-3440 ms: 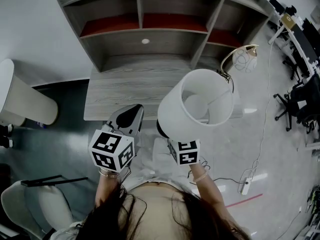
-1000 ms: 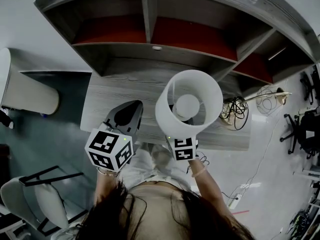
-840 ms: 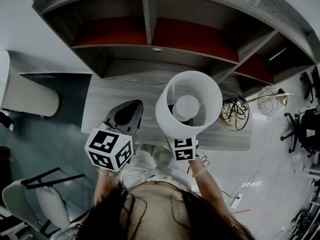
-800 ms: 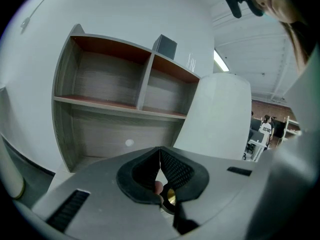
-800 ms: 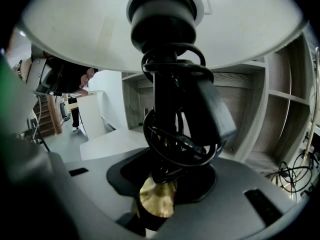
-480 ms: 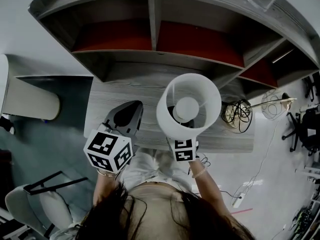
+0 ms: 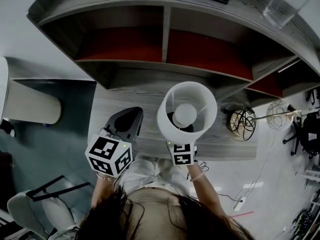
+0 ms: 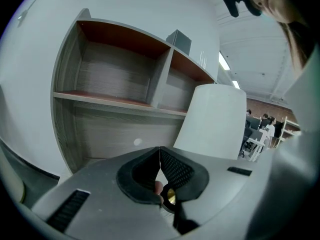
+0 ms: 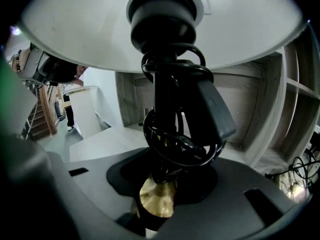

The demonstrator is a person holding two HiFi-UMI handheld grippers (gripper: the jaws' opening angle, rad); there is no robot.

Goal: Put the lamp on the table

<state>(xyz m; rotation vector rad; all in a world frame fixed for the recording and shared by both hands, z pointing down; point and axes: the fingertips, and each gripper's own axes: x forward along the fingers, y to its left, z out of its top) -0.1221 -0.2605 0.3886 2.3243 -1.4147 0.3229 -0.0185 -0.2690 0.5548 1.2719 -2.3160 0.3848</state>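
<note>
Lamp (image 7: 187, 115) is upright, shade uppermost, stem clamped in right tongs (image 9: 165, 181); left tongs (image 8: 160, 154) pressed together, empty.

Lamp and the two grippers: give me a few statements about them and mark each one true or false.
1. The right gripper is closed on the stem of the lamp. True.
2. The left gripper also grips the lamp. False: its jaws are together on nothing, and it is beside the lamp.
3. A black cord is wound around the lamp's stem. True.
4. The lamp's shade is red. False: it is white.
</note>
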